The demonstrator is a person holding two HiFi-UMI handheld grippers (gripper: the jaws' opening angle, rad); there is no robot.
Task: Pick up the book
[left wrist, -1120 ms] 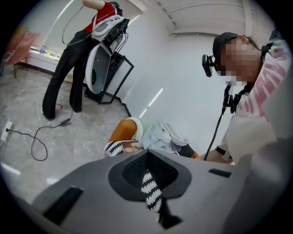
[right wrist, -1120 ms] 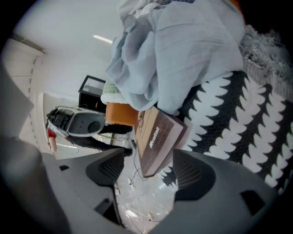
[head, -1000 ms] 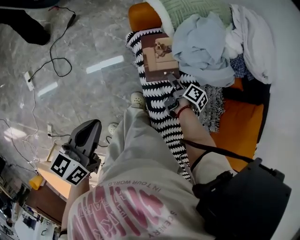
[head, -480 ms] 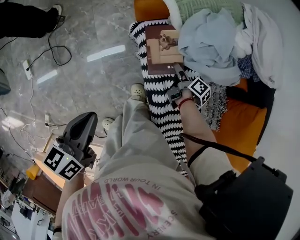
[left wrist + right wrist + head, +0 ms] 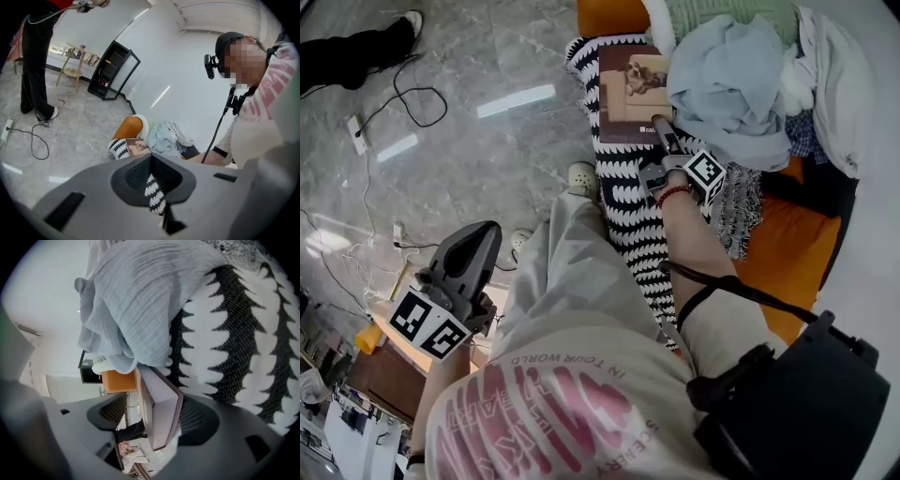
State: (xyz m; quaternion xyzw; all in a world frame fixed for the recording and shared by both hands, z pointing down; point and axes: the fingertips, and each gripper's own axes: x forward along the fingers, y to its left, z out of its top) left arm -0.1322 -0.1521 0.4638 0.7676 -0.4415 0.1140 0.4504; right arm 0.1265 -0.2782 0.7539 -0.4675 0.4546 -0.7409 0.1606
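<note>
A brown book (image 5: 630, 94) with a picture on its cover lies flat on a black-and-white zigzag blanket (image 5: 623, 192) draped over an orange sofa (image 5: 787, 248). My right gripper (image 5: 661, 133) is at the book's near right corner. In the right gripper view the book (image 5: 161, 420) stands edge-on between the parted jaws of the right gripper (image 5: 154, 405), with a gap showing on its left side. My left gripper (image 5: 464, 267) hangs low at the left over the floor, far from the book, its tips together and nothing held. In the left gripper view the book (image 5: 137, 146) is small and distant beyond the left gripper (image 5: 152, 157).
A pile of light blue and white clothes (image 5: 727, 84) lies against the book's right edge. Cables (image 5: 384, 103) and a power strip lie on the marble floor. Someone's dark-trousered leg (image 5: 356, 52) is at top left. A white shoe (image 5: 581, 176) sits by the sofa.
My right gripper has moved forward along the blanket until the book's near corner lies between its jaws. The left gripper has stayed low at the left.
</note>
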